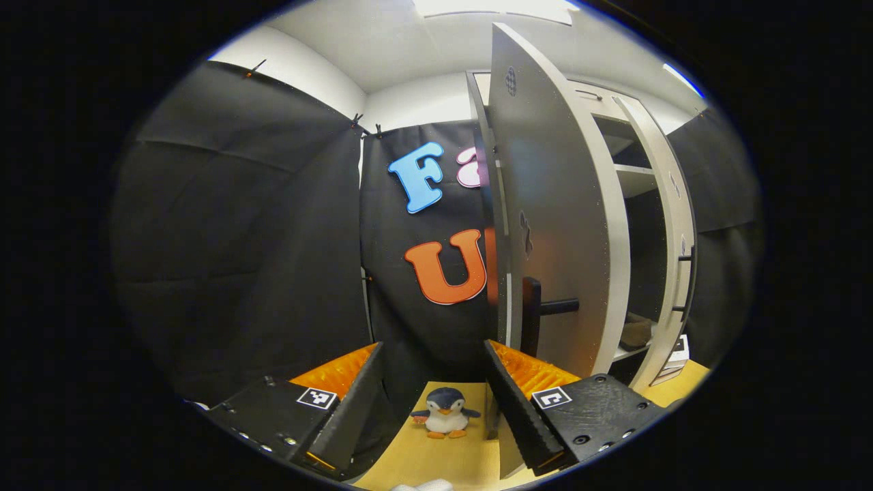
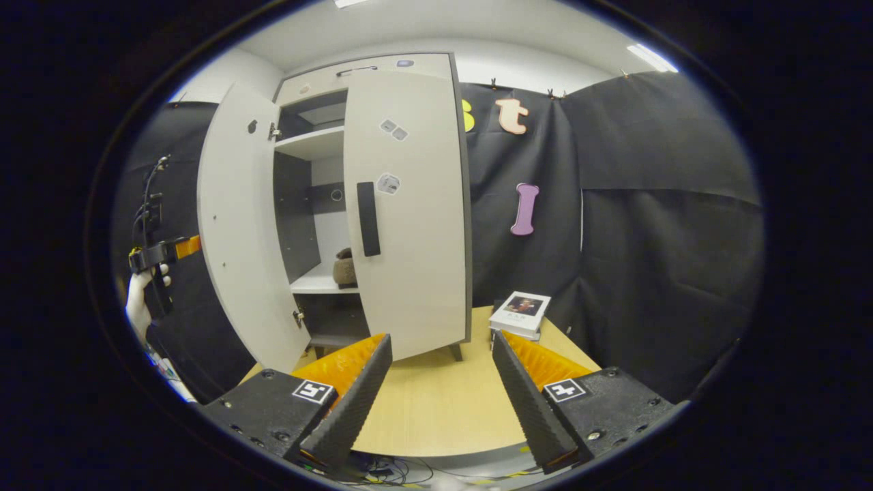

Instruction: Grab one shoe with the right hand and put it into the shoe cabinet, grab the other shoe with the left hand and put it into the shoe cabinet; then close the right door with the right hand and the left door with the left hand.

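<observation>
Right gripper [image 2: 436, 392]: fingers apart, nothing between them, held back over the near edge of the table [image 2: 436, 416]. Aimed at the right door [image 2: 409, 204], which stands shut flush with the cabinet front; its dark vertical handle [image 2: 367, 218] sits at the door's inner edge. Judged: this hand's share of the task looks finished, hence its standing well clear.

Left gripper [image 1: 433, 402]: fingers apart, empty, pointed past the hinge side of the left door [image 1: 552, 225], which stands open, swung out over the table. Its handle [image 1: 539, 310] projects near the right-hand finger, apart from it. Seen from the right gripper view, a hand [image 2: 140, 300] holds that gripper just outside the open door's outer face. Judged: placed there to push the panel shut, the one step left.

Shoe cabinet [image 2: 320, 204]: pale, shelved, standing toward the table's far left part. Shoe [image 2: 344, 267]: one brownish form on the middle shelf, in the gap between the doors; in the left gripper view a like form [image 1: 635, 333] lies on that shelf. Whether both shoes lie there cannot be told.

Other items: toy penguin [image 1: 445, 411], upright on the table beside the cabinet's left side; stack of books [image 2: 520, 315] at the far right edge, near the cabinet's right foot.
</observation>
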Demonstrator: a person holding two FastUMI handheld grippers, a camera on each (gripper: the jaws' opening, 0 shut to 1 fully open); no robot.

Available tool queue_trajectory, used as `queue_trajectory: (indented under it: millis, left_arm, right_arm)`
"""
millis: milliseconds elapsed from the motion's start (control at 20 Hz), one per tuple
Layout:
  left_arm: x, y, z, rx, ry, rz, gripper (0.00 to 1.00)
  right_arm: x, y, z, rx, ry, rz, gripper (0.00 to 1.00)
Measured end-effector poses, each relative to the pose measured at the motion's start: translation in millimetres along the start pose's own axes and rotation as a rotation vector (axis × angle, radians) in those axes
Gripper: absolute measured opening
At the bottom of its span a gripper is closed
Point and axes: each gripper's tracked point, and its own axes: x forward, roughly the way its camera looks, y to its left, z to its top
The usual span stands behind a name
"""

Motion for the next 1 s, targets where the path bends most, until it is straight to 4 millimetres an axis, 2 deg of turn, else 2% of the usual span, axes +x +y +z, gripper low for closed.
queue_trajectory:
  millis: [200, 550, 600, 800, 1000]
  left_arm:
    - [-5, -22, 1, 0.007, -0.001, -0.017, 0.88]
    - [-7, -77, 3, 0.002, -0.002, -0.087, 0.88]
    - [-6, -86, 3, 0.006, -0.003, -0.100, 0.92]
    - [2, -124, 4, 0.018, 0.008, -0.150, 0.85]
    - [9, -157, -1, 0.027, 0.039, -0.178, 0.97]
  right_arm:
    - [7, -7, 0, -0.008, 0.009, 0.006, 0.97]
    - [4, -23, 0, -0.008, 0.022, 0.015, 0.97]
    - [4, -25, 0, -0.007, 0.025, 0.018, 0.97]
    - [1, -31, 2, -0.001, 0.017, 0.030, 0.97]
    - [-5, -37, 3, 0.012, 0.011, 0.034, 0.97]
